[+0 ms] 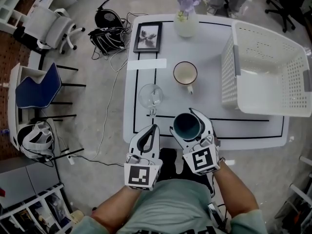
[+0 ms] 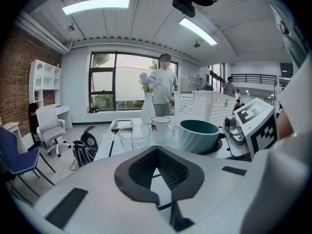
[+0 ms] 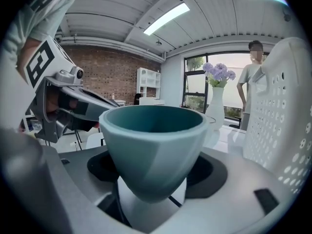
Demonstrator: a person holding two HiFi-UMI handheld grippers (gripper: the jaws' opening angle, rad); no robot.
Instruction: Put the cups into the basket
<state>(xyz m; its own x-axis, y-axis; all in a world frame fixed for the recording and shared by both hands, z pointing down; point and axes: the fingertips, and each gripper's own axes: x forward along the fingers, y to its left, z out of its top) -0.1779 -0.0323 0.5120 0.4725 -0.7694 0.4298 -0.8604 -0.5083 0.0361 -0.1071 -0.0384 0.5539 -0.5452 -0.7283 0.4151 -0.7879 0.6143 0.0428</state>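
A teal cup (image 1: 187,124) (image 3: 152,145) sits upright between the jaws of my right gripper (image 1: 191,126), which is shut on its sides over the table's near edge. The same teal cup (image 2: 199,133) shows to the right in the left gripper view. My left gripper (image 1: 154,128) (image 2: 157,150) is beside it on the left, shut and empty. Further in stand a white mug (image 1: 185,73) (image 2: 161,126) and a clear glass cup (image 1: 150,95) (image 2: 132,134). The white perforated basket (image 1: 234,57) (image 2: 200,106) (image 3: 278,126) is at the table's right side, with nothing visible in it.
A vase of purple flowers (image 1: 186,21) and a framed picture (image 1: 147,37) stand at the far edge of the white table (image 1: 253,130). A blue chair (image 1: 39,87), a white chair (image 1: 51,26) and a bag with cables (image 1: 109,33) are on the floor to the left. A person (image 2: 165,82) stands beyond the table.
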